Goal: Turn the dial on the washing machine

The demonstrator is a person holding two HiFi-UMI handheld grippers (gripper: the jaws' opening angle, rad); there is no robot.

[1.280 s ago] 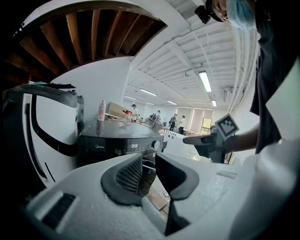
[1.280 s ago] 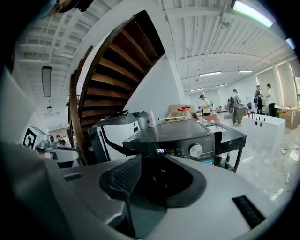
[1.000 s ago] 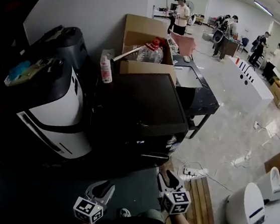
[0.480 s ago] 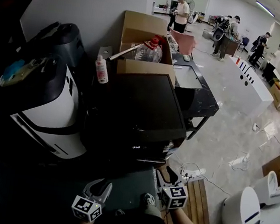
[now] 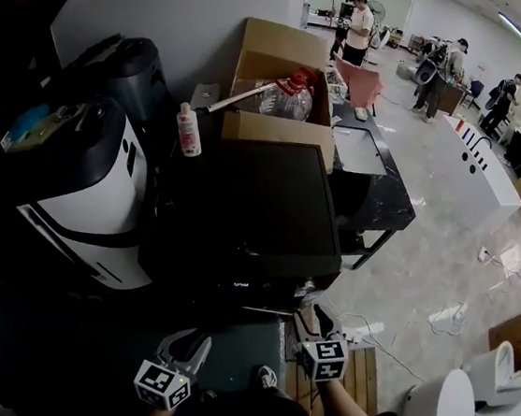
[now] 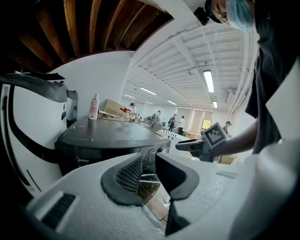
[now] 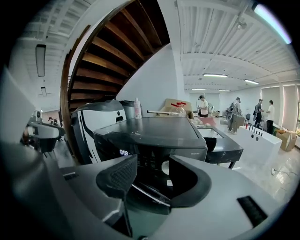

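The dark washing machine [image 5: 251, 206] stands in the middle of the head view, its control panel [image 5: 265, 288] facing me. In the right gripper view its lit display [image 7: 123, 152] and the pale round dial [image 7: 165, 167] show just beyond the jaws. My right gripper [image 5: 313, 320] [image 7: 152, 176] hangs a little below and in front of the panel's right end. Its jaws are opening and nothing is between them. My left gripper [image 5: 189, 342] [image 6: 149, 171] is lower and to the left, pointing at the machine's front, with a narrow empty gap between its jaws.
A white and black appliance [image 5: 93, 191] stands against the machine's left side. A pink bottle [image 5: 188, 130] and a cardboard box [image 5: 282, 73] are behind it. A black table [image 5: 376, 184] is at the right, and a wooden pallet [image 5: 357, 384] and cables are on the floor. People stand far back.
My right gripper has crept up towards the machine's front panel. The left gripper has stayed low, about where it was.
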